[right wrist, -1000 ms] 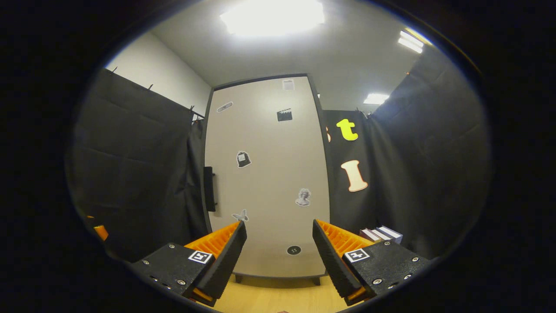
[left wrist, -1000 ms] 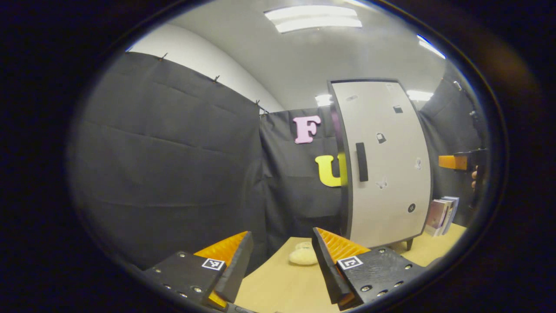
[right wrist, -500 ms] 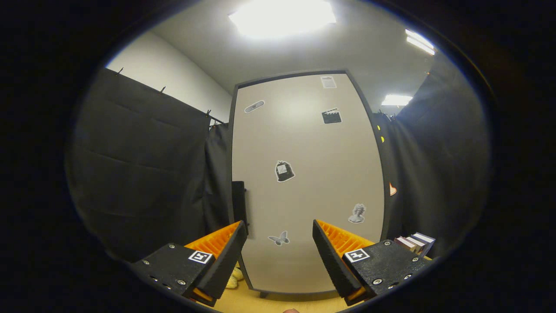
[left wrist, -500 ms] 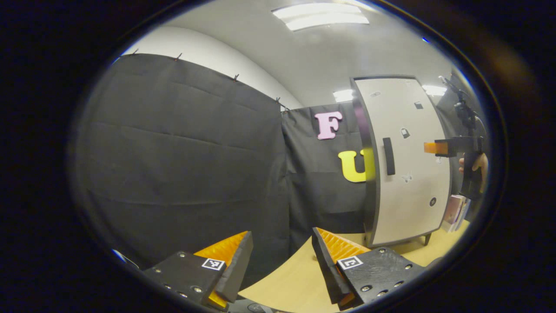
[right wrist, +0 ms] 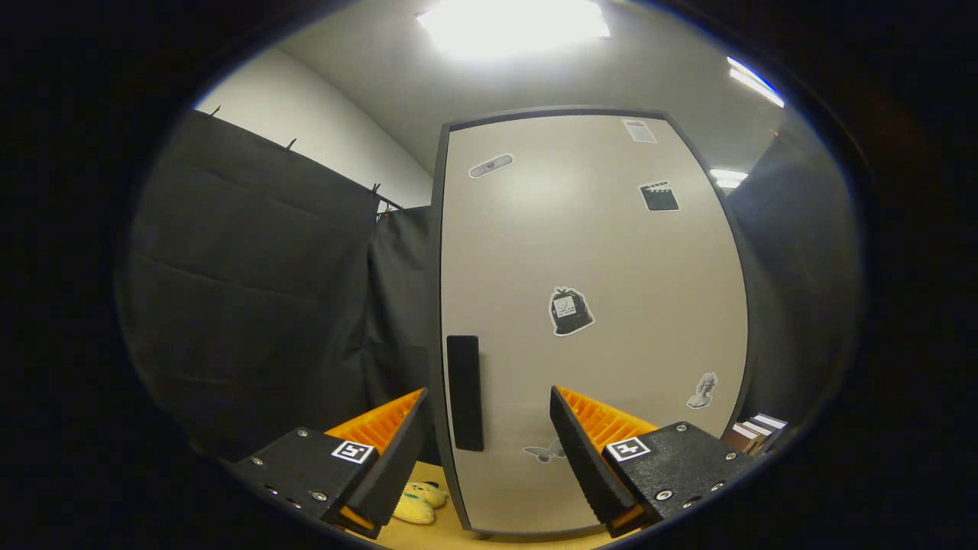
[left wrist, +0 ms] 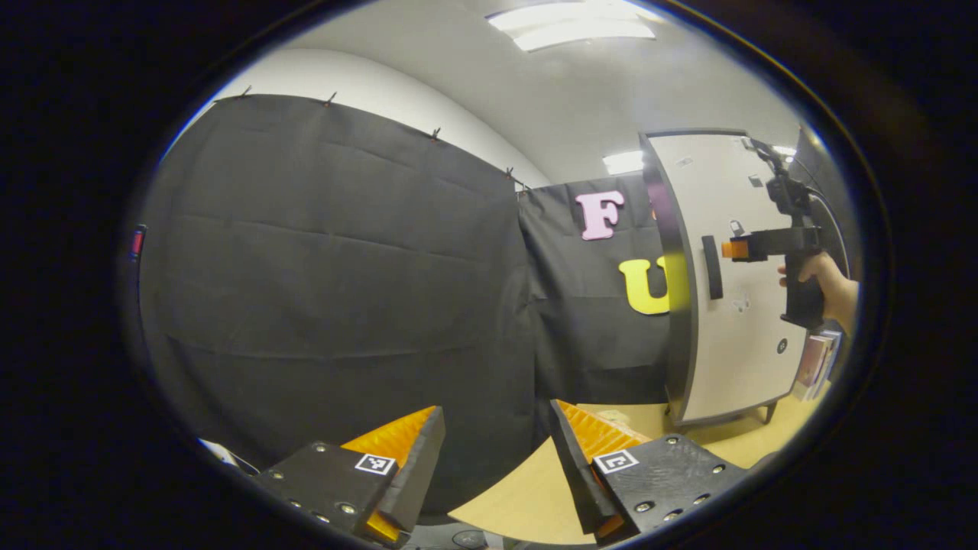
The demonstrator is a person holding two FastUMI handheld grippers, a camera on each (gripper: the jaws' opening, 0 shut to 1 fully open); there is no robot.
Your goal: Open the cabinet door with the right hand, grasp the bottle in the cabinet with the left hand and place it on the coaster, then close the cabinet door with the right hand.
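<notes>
Wooden counter (left wrist: 527, 496) shows low down in the left gripper view, where the left tongs (left wrist: 493, 458) are spread wide and hold nothing, facing the black cloth wall (left wrist: 328, 290). Farther right stands the cabinet (left wrist: 733, 305) with its pale door (right wrist: 588, 321) shut. A hand (left wrist: 829, 279) holds the right tongs (right wrist: 489, 443), wide and empty, close to the dark door handle (right wrist: 464, 392), with a small yellow soft toy (right wrist: 416, 506) by the cabinet's foot.

Both left tongs (left wrist: 493, 458) and right tongs (right wrist: 489, 443) gape wide, holding nothing.
</notes>
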